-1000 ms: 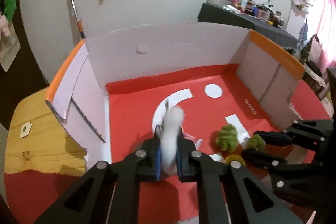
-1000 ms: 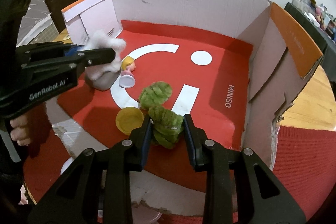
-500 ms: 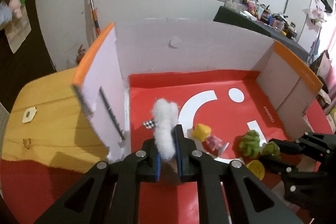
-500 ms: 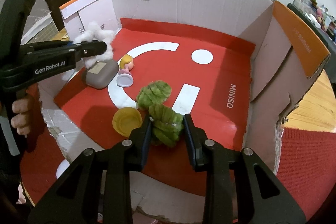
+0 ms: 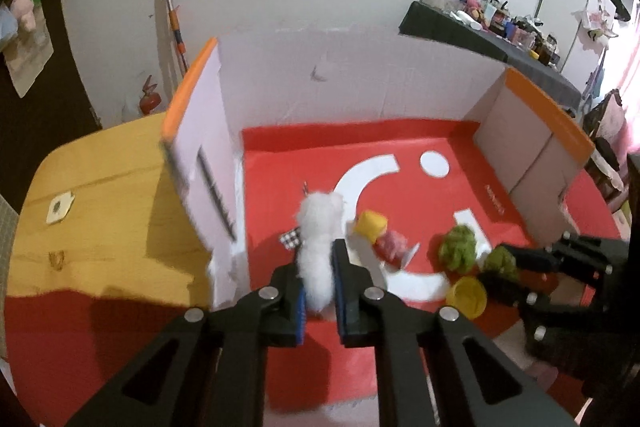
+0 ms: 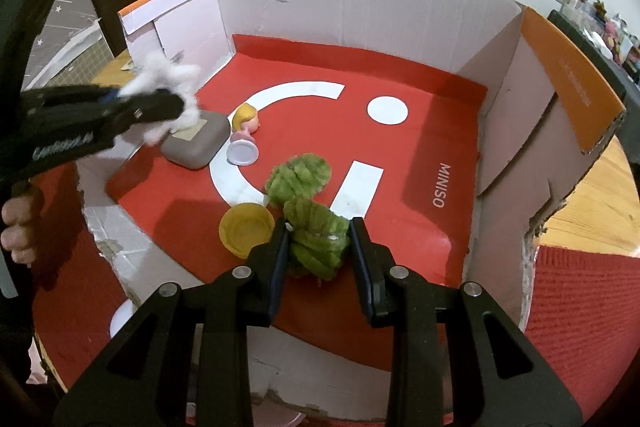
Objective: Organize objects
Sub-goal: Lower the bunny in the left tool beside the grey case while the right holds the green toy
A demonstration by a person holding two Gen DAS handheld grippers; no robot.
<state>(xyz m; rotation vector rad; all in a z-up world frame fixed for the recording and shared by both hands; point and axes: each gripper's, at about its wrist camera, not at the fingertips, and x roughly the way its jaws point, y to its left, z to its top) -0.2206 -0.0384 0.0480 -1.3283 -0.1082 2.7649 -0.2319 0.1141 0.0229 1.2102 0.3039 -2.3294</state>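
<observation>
Left gripper (image 5: 319, 277) is clamped on a white fluffy toy (image 5: 320, 227), held above the red floor (image 6: 416, 163) of the cardboard box (image 6: 360, 11) at the box's 9 o'clock side. Right gripper (image 6: 318, 241) is pinched on a green plush piece (image 6: 316, 237) at 6 o'clock. A second green plush (image 6: 300, 175), a yellow cup (image 6: 246, 227), a small doll (image 6: 244, 131) and a grey pad (image 6: 196, 143) are seen lying on the floor near its middle.

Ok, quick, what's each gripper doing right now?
Left gripper: shut on the white fluffy toy, held above the box.
Right gripper: shut on a green fuzzy toy near the box floor.
</observation>
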